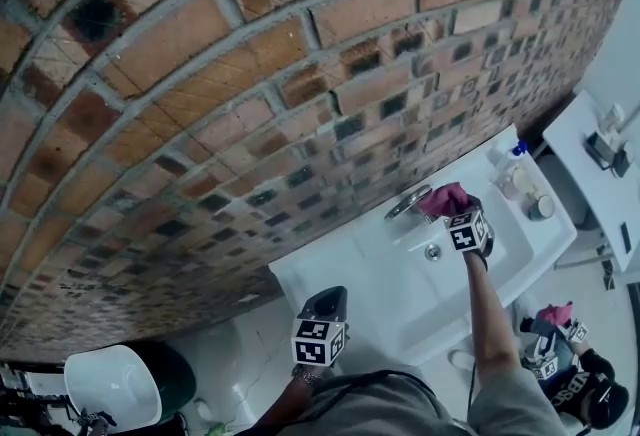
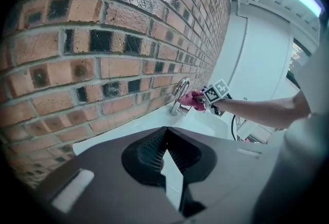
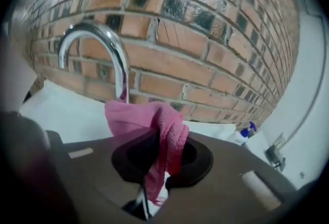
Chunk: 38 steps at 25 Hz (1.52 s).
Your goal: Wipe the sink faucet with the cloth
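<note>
A chrome curved faucet [image 1: 408, 202] rises at the back of the white sink [image 1: 400, 304] against the brick wall. My right gripper [image 1: 455, 211] is shut on a pink cloth [image 1: 445, 197], which it holds against the faucet's front. In the right gripper view the cloth [image 3: 149, 120] bunches out of the jaws just below the faucet [image 3: 97, 45], touching its stem. My left gripper [image 1: 325, 304] hangs over the sink's near left corner, away from the faucet. Its jaws are shut with nothing in them [image 2: 164, 130]. From there the faucet [image 2: 180, 92] and cloth [image 2: 193, 98] show farther off.
A spray bottle [image 1: 508, 159] and small jars [image 1: 540, 207] stand on the sink's right end. A white shelf [image 1: 600, 149] lies further right. A white bowl-shaped fixture [image 1: 112, 384] sits at lower left. The brick wall [image 1: 250, 74] runs close behind the faucet.
</note>
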### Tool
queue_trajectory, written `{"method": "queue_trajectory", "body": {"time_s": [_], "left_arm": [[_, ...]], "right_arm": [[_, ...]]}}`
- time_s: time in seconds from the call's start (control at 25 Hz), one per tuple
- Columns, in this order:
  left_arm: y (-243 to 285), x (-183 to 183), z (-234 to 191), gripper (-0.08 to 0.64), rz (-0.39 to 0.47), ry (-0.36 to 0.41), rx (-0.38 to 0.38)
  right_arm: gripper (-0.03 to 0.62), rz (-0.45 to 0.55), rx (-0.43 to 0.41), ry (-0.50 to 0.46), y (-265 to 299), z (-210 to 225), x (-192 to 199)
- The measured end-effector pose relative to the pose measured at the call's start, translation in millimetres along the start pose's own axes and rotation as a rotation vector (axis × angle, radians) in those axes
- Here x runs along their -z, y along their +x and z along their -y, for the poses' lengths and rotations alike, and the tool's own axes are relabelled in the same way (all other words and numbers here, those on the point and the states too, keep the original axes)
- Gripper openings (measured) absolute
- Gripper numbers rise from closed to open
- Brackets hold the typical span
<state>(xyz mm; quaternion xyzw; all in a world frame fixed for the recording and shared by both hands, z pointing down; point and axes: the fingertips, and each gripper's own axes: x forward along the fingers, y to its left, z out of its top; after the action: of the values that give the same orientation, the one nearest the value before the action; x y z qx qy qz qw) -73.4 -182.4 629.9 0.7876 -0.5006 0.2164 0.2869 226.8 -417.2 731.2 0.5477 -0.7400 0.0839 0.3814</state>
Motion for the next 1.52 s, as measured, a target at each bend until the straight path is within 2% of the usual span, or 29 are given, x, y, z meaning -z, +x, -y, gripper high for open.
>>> {"method": "queue_trajectory", "body": {"time_s": [0.08, 0.2, 0.28, 0.44, 0.52, 0.6, 0.64, 0.68, 0.72, 0.8, 0.84, 0.88, 0.96, 1.04, 1.2, 1.24, 1.32, 1.44, 1.52], "left_arm": [[-3, -2, -1, 0.020, 0.008, -0.002, -0.005], [-8, -2, -9, 0.020, 0.019, -0.011, -0.025], [-9, 0, -15, 0.019, 0.018, -0.023, -0.038], [-7, 2, -12, 0.019, 0.013, -0.030, -0.036], [-5, 3, -6, 0.020, 0.009, -0.022, -0.026], [-3, 3, -1, 0.020, 0.004, -0.013, -0.016], [-2, 3, 1, 0.020, 0.002, -0.009, -0.011], [-2, 2, 3, 0.020, 0.001, -0.006, -0.007], [-1, 1, 4, 0.019, 0.002, -0.003, -0.005], [-1, 0, 5, 0.020, 0.003, 0.002, -0.004], [-1, 0, 4, 0.019, 0.003, 0.004, -0.005], [-1, 0, 4, 0.020, 0.002, 0.006, -0.006], [-3, 2, 4, 0.020, -0.001, 0.009, -0.005], [-6, 1, 7, 0.019, 0.006, 0.012, -0.003], [-11, -3, -1, 0.020, 0.022, 0.001, -0.025], [-11, -2, -4, 0.020, 0.022, -0.004, -0.030], [-9, -1, -6, 0.020, 0.017, -0.005, -0.033], [-6, 0, 2, 0.020, 0.016, 0.007, -0.016], [-4, -2, 10, 0.020, 0.017, 0.021, 0.000]], "right_arm": [[0.041, -0.091, 0.034, -0.026, 8, 22, 18], [0.041, -0.179, -0.009, 0.100, 13, 26, 55], [0.041, -0.176, -0.056, 0.161, 14, 6, 70], [0.041, -0.094, -0.115, 0.218, 6, -27, 70], [0.041, -0.076, -0.221, 0.177, -1, -57, 68], [0.041, -0.051, -0.358, 0.056, -13, -98, 63], [0.041, -0.018, -0.398, 0.018, -21, -113, 57], [0.041, 0.030, -0.397, 0.039, -28, -115, 47], [0.041, 0.083, -0.356, 0.128, -32, -104, 36], [0.041, 0.143, -0.218, 0.381, -31, -62, 16], [0.041, 0.145, -0.165, 0.466, -26, -43, 9], [0.041, 0.144, -0.151, 0.514, -19, -34, 0], [0.043, 0.192, -0.242, 0.602, -11, -35, -26], [0.041, 0.313, -0.357, 0.695, -19, -36, -57], [0.041, 0.550, -0.498, 0.828, -73, -23, -99], [0.040, 0.598, -0.538, 0.839, -89, -29, -109], [0.040, 0.642, -0.580, 0.770, -114, -51, -127], [0.040, 0.626, -0.603, 0.558, -135, -99, -145], [0.040, 0.600, -0.573, 0.415, -135, -128, -148]]}}
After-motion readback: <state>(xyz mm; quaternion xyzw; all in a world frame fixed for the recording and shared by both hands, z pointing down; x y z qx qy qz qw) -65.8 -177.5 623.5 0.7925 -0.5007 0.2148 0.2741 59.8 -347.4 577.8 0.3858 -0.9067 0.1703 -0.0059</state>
